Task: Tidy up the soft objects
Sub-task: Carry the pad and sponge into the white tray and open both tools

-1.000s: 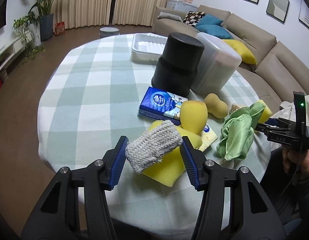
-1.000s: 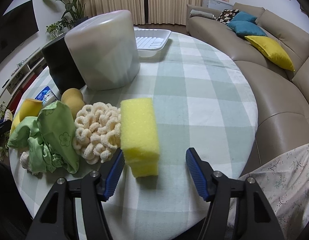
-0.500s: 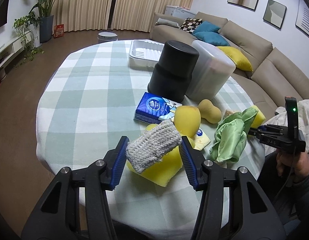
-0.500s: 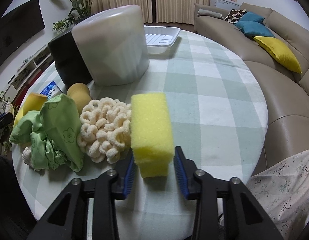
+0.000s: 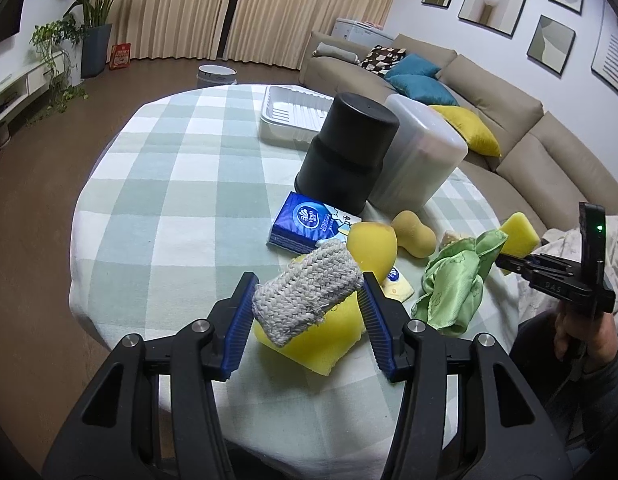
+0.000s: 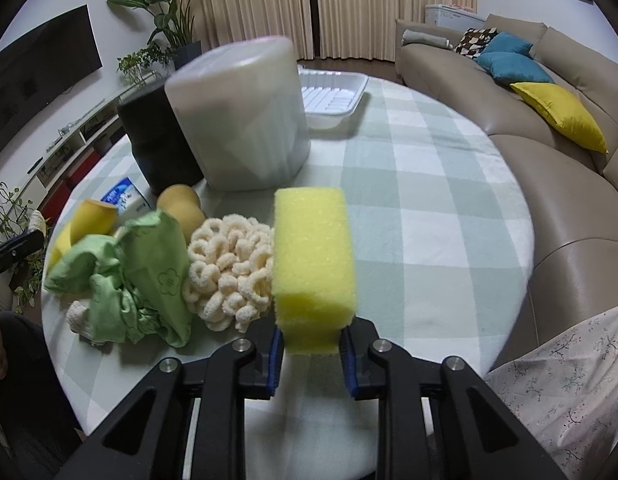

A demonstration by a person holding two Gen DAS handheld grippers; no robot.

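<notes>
Checked table (image 6: 429,208), sponge (image 6: 313,256) base hidden (jaws)

Left wrist view: counter (image 5: 181,208) centre holds two tubs side by side, dark tub (image 5: 349,156) left of pale tub (image 5: 421,156). Tray (image 5: 289,114) behind them at 12 o'clock. Tissue pack (image 5: 305,222) before the dark tub. Knit pad (image 5: 305,288) at 6 o'clock over a sponge sheet (image 5: 313,340). Cloth (image 5: 453,280) at 3 o'clock, block sponge (image 5: 519,236) just beyond. Right wrist view: loop scrubber (image 6: 229,268) lies between cloth and block sponge, touching both.
</notes>
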